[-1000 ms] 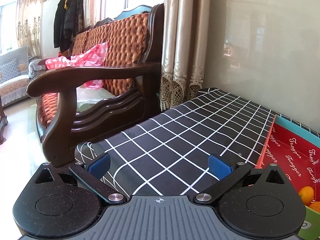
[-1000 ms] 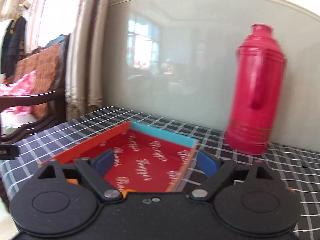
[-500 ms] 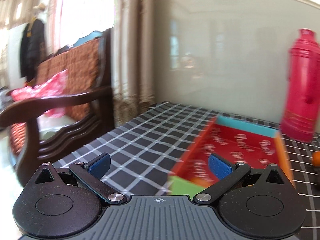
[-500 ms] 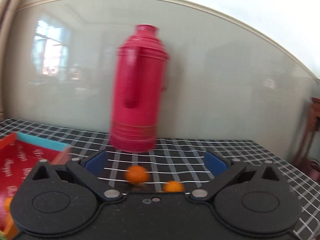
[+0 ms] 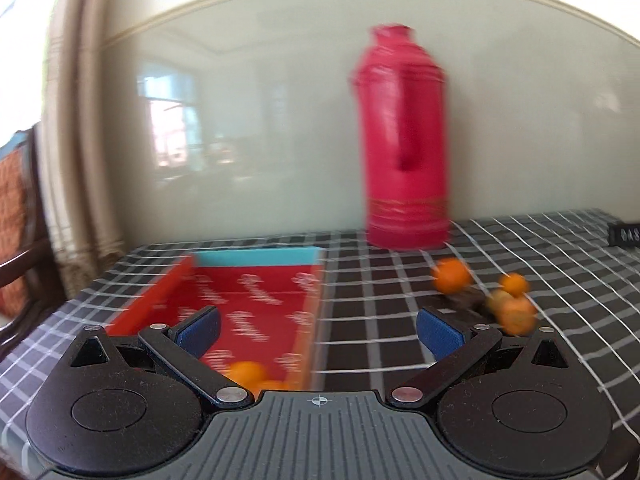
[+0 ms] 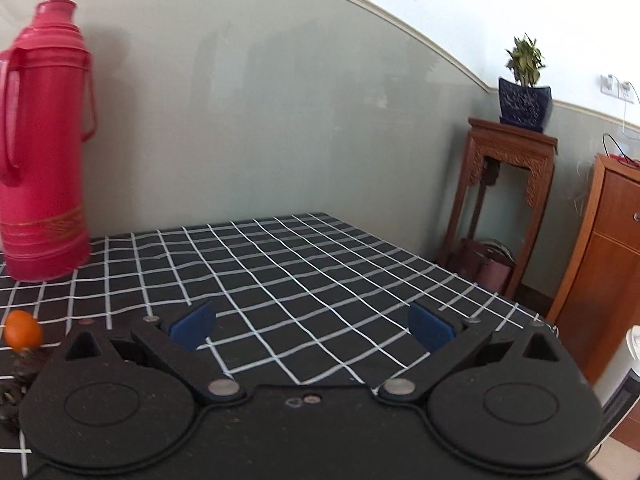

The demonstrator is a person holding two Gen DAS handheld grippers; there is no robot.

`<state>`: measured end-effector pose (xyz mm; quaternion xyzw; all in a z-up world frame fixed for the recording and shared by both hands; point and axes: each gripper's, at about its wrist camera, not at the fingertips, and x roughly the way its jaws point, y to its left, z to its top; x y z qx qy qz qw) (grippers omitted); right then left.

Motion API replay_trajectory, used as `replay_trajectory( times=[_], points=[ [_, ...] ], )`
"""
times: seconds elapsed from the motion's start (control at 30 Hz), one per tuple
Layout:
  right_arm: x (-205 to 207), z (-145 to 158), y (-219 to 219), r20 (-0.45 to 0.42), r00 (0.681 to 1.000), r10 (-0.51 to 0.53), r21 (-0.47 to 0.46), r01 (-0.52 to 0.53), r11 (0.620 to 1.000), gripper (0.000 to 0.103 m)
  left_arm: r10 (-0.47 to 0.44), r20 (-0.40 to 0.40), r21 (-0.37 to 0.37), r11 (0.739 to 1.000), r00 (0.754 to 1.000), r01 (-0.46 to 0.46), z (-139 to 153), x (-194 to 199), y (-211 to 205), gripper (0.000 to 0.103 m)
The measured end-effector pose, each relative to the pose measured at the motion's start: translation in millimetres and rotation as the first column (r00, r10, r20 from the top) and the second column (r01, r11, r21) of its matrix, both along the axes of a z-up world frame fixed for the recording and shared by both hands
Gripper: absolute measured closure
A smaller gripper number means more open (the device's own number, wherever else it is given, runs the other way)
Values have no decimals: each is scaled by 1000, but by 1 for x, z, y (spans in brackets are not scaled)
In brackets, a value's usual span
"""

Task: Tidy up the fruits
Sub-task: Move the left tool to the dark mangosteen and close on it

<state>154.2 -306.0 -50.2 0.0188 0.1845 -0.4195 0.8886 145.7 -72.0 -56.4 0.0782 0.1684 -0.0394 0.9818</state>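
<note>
In the left wrist view a red tray [image 5: 256, 300] with a teal far wall lies on the checked tablecloth, with small oranges [image 5: 248, 372] at its near end. Several loose oranges [image 5: 452, 276] lie in a cluster on the cloth to its right. My left gripper [image 5: 318, 330] is open and empty, over the tray's right edge. In the right wrist view my right gripper [image 6: 312, 326] is open and empty above bare cloth; one orange [image 6: 23, 330] shows at the far left.
A tall red thermos [image 5: 404, 140] stands at the back by the wall, also in the right wrist view [image 6: 40, 140]. Right of the table stand a wooden stand with a potted plant [image 6: 520, 80] and a cabinet [image 6: 604, 248]. A chair [image 5: 16, 216] is at left.
Both grippers have swung to the right: the left view went from the armchair to the tray and thermos, the right view from the tray past the thermos to the table's right end. Jaws stayed open.
</note>
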Motion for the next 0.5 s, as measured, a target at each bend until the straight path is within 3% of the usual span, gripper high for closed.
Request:
replay_trajectory(
  times=[0.3, 0.5],
  points=[
    [-10, -3, -24, 1, 1000, -19, 40, 18, 999, 6, -96, -95, 38, 994, 991, 100, -14, 25, -51, 0],
    [-12, -3, -34, 0, 1000, -12, 64, 12, 998, 6, -114, -113, 72, 990, 987, 123, -26, 41, -71, 1]
  ],
)
